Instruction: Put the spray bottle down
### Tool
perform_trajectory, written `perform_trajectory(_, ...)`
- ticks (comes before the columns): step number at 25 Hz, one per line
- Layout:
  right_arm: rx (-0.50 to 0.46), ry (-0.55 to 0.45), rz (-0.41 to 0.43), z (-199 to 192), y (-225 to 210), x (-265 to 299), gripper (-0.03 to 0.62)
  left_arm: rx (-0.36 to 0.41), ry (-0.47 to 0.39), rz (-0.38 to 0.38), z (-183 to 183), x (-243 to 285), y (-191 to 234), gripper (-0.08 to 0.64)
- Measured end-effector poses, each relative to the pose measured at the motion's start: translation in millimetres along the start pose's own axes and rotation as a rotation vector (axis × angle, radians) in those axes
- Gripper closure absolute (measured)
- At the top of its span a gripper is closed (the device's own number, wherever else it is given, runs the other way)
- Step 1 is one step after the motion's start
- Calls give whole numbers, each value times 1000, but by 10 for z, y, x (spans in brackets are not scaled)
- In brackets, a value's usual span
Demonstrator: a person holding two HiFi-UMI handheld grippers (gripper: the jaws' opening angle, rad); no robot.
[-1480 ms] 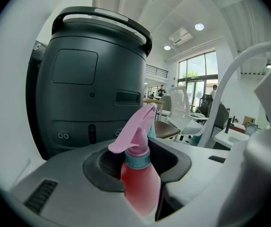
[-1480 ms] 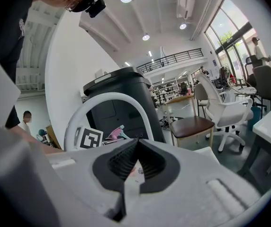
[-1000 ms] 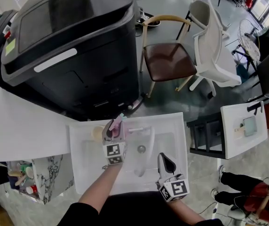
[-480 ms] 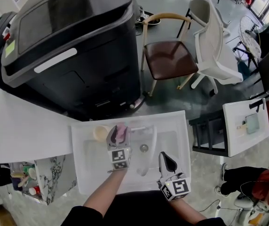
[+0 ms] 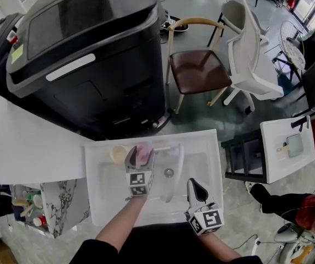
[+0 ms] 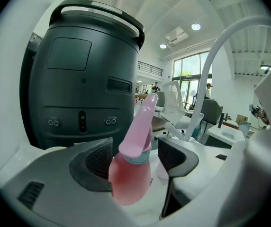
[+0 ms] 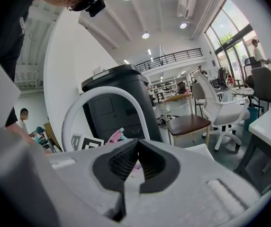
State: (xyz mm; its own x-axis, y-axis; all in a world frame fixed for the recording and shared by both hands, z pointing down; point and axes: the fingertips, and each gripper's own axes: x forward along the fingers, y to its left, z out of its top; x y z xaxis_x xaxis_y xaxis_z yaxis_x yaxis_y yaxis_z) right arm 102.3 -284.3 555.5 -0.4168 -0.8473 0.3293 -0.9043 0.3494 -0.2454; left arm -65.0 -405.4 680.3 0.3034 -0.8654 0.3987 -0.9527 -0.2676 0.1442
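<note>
Left hand-held gripper (image 5: 137, 157) jaws opening. Pink spray bottle (image 6: 131, 176) stands upright between them, at the white sink's (image 5: 208, 145) back left, beside the faucet (image 5: 177, 161). Open fully, then back out straight without clipping the nozzle. Right hand-held gripper (image 7: 136, 163) closed, empty. A second ago: left jaws narrower, bottle slightly farther back.

Black machine (image 5: 86, 48): large and dark with a rounded lid, standing behind the basin.
Basin (image 5: 207, 147): white, rectangular, with a round drain (image 5: 169, 172).
Faucet (image 5: 177, 161): white arch over the basin.
Beige round object (image 5: 118, 154): possibly a cup, at the basin's back left.
Chairs: a brown-seated wooden chair (image 5: 196, 70) beside a white swivel chair (image 5: 251, 54).
Side table (image 5: 273, 164): white, to the right, bearing a small teal item (image 5: 293, 146).
</note>
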Motion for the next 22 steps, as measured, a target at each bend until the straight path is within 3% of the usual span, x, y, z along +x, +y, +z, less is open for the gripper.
perform_trajectory(10, -24, -17, 10, -16, 62, -192, 594, 25, -25, -17, 41, -387, -75, 245)
perform_trajectory(14, -25, -27, 17, -41, 125, -348, 594, 4, -30, -9, 40, -686, -114, 245)
perform_trajectory(18, -23, -24, 63, -126, 310, -489, 594, -22, 31, -4, -79, -1037, -147, 245)
perform_trajectory(22, -49, -23, 84, -215, 531, -700, 594, -48, 10, -4, -56, -1543, -198, 247)
